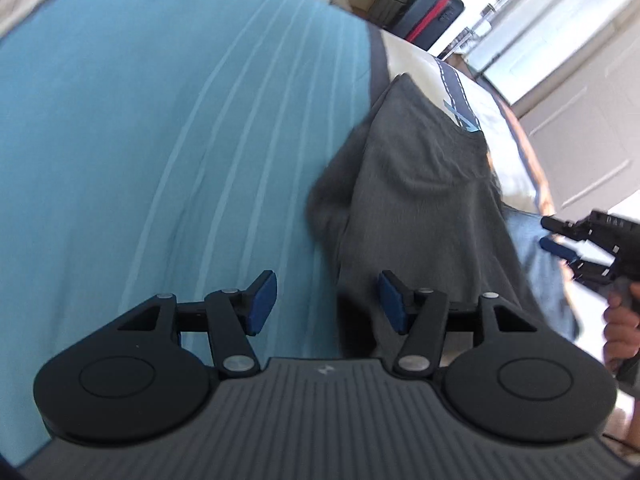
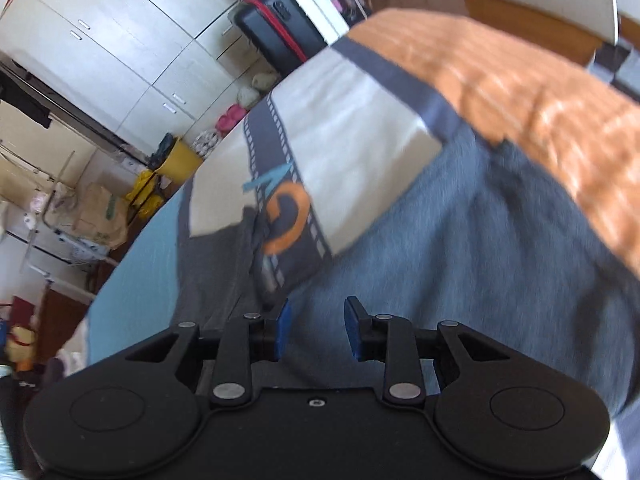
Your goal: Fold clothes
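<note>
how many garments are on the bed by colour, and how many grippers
Dark grey garment: 1
Blue-grey garment: 1
Grippers: 2, the left gripper and the right gripper, both open with nothing between the pads
Total: 4, lying or hovering over the bed cover

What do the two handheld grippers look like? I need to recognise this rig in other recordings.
Both match: the left gripper and right gripper have black linkage arms with silver pivot pins, blue finger pads and round black side discs. The left's base is ribbed grey.
</note>
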Tool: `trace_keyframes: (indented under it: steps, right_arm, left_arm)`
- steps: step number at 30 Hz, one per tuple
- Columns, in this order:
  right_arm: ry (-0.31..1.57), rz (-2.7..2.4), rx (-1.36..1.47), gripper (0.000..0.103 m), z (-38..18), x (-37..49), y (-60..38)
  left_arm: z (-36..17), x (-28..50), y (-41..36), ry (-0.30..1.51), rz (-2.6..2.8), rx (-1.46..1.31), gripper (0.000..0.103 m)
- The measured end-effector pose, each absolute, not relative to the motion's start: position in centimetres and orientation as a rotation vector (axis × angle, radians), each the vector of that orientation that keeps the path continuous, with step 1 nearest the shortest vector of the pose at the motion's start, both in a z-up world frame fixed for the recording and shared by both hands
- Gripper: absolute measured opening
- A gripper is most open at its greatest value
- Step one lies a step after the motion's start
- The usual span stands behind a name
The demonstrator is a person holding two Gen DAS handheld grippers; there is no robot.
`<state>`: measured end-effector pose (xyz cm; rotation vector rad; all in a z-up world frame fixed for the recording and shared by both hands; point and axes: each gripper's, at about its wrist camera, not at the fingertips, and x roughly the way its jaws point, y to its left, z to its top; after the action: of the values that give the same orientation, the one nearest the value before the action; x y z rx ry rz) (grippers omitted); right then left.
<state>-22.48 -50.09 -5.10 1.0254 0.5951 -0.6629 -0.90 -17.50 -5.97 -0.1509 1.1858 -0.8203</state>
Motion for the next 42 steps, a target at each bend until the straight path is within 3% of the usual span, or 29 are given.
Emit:
trace_keyframes:
  steps: [4,10,13,14,15,16,17,23,30,33,35,42]
  right_arm:
    - [0.569,-0.604,1.059,0.047,-4.4,-23.9,-48.3]
    - [0.542,-0.708,1.041,0.048,-3.7,-26.4,-48.9]
    - [0.577,-0.8,1.021,0.052,-4.1,-27.1,-49.5]
    - [0.591,-0.82,1.031,0.052,-4.5,-27.3,-49.8]
    - [0.604,-0.839,1.041,0.052,-4.8,-27.5,-50.0]
    - [0.618,-0.859,1.05,0.052,-5.2,-27.6,-50.2]
    - [0.619,-0.835,1.091,0.053,-5.6,-27.8,-50.4]
    - [0.7,-0.839,1.18,0.054,-8.1,-27.8,-51.1]
    - [0.637,-0.932,1.192,0.052,-7.2,-29.9,-51.8]
    - [0.564,-0.795,1.227,0.053,-5.2,-32.1,-52.9]
    - [0.551,-0.678,1.183,0.059,-3.4,-33.6,-53.7]
    - [0.782,-0.527,1.117,0.063,-3.9,-39.7,-54.1]
  left_arm:
    - [-7.8,-2.5,-15.4,1.272,-0.874,-0.322,0.056]
    - [-8.8,-4.5,-16.4,1.208,-0.935,-0.374,0.064]
    - [-9.2,-5.1,-17.7,1.16,-0.911,-0.313,0.059]
    - [-9.1,-5.4,-17.8,1.149,-0.923,-0.316,0.033]
    - [-9.0,-5.5,-17.9,1.145,-0.94,-0.311,0.016]
    - [-8.8,-5.7,-18.0,1.132,-0.94,-0.302,0.008]
    - [-8.4,-5.9,-17.9,1.098,-0.927,-0.28,0.006]
    - [-3.3,-8.1,-16.6,0.846,-0.906,-0.144,0.006]
    - [-9.3,-4.8,-15.1,1.178,-0.76,-0.245,0.012]
    - [-8.1,-4.2,-13.9,1.163,-0.758,-0.311,0.014]
    - [-7.3,-4.1,-13.7,1.119,-0.756,-0.294,0.017]
    - [-7.6,-3.4,-15.6,1.221,-0.877,-0.321,0.03]
